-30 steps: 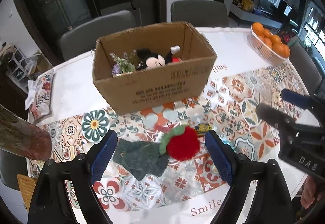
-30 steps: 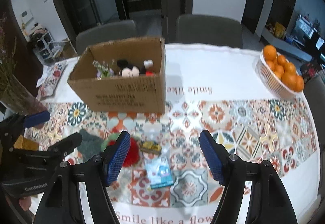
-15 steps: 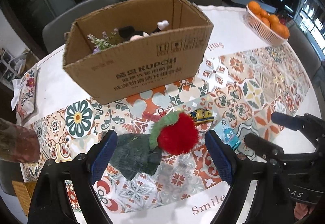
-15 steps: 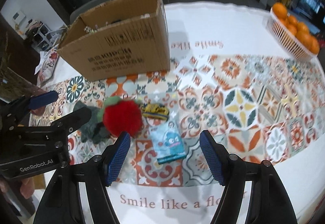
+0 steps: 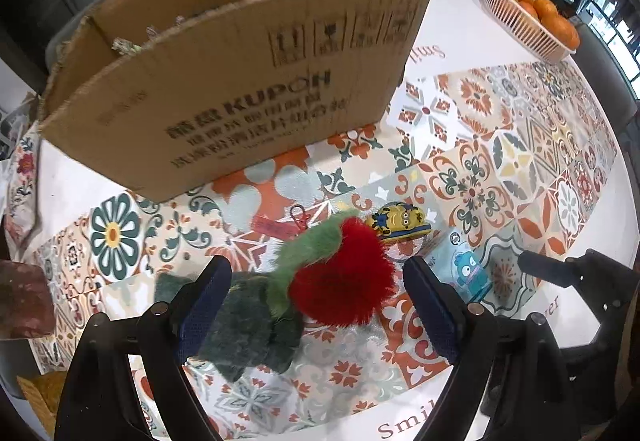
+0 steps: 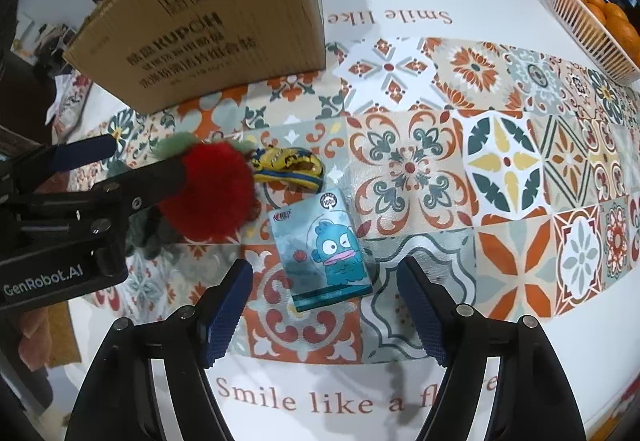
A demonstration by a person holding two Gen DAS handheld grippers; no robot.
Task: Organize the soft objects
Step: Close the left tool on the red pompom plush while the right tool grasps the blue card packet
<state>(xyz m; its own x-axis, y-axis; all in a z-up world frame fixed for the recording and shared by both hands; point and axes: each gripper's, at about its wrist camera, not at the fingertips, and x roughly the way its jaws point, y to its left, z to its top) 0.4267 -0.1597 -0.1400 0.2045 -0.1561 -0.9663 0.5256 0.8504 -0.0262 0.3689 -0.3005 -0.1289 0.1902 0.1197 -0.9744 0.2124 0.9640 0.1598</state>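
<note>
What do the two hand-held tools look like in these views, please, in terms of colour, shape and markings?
Both are alike: the left tool and the right tool have glossy black forked frames with round silver rivets. Each carries two long fingers faced with dark blue textured pads. In the right wrist view, the left tool's black body bears white "GenRobot.AI" lettering. No cables or sleeves show.

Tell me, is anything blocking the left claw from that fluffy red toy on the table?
Nothing visible does. The left gripper is open, and the red pom-pom toy lies on the tablecloth between its fingers, untouched. A dark green plush lies against the toy under one finger, so it might get caught too.
</note>
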